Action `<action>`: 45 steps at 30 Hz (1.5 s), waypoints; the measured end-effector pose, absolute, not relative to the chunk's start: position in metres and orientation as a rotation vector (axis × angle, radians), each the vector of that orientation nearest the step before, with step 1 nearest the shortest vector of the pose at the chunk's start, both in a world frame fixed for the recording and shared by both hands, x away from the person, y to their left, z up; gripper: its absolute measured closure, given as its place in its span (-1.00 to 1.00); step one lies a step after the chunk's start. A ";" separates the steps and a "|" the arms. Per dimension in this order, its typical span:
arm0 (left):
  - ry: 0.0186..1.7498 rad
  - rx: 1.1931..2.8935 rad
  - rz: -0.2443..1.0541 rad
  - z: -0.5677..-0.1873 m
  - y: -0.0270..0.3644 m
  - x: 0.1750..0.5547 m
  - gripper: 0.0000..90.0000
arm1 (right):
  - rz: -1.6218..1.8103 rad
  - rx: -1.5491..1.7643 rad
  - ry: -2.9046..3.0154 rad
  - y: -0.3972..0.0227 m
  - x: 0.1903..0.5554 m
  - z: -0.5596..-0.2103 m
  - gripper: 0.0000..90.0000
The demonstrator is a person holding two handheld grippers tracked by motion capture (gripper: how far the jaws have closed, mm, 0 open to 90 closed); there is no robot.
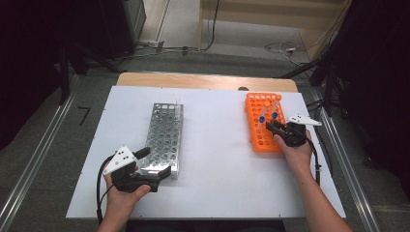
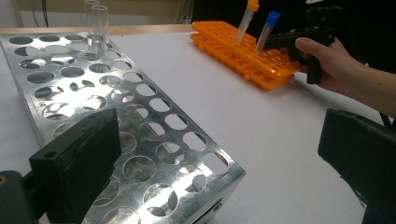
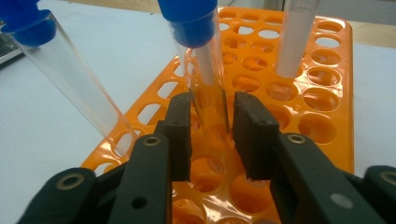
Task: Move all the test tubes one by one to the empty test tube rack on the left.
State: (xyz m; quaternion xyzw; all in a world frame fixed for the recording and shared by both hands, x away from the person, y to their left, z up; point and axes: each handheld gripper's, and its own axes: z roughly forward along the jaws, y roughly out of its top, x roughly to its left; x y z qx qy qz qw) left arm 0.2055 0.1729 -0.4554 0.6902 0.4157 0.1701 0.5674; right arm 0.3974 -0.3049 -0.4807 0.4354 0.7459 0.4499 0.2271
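Right gripper (image 3: 212, 135) clasps blue-capped tube (image 3: 205, 70), base hidden.

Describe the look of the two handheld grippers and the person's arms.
Both the left gripper and the right gripper are black, pistol-shaped tools with two flat, blocky black jaws. Each carries a pale three-cornered plate on top with small dark holes and trails a black cable. Round metal rivets mark the jaw arms. The forearms are bare, without sleeves.

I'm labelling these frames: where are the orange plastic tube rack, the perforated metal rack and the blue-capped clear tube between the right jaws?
Orange plastic tube rack (image 1: 258, 140): high view, near end.
Perforated metal rack (image 1: 164, 137): high view, top plate.
Blue-capped clear tube (image 3: 205, 70): right gripper view, glass wall.
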 end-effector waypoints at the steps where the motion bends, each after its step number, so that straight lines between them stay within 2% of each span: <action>1: 0.978 1.619 0.401 -0.455 0.173 0.205 -1.00 | 1.235 1.195 2.055 -0.304 0.397 -0.481 0.53; 6: 0.981 1.621 0.402 -0.456 0.173 0.205 -1.00 | 1.213 1.190 2.028 -0.303 0.398 -0.482 0.66; 21: 0.973 1.625 0.402 -0.455 0.171 0.205 -1.00 | 1.301 1.176 1.964 -0.311 0.387 -0.455 0.67; 32: 0.961 1.632 0.404 -0.454 0.167 0.205 -1.00 | 1.353 1.131 2.007 -0.311 0.357 -0.440 0.67; 45: 0.940 1.642 0.406 -0.451 0.161 0.204 -1.00 | 1.401 1.069 2.087 -0.298 0.315 -0.439 0.67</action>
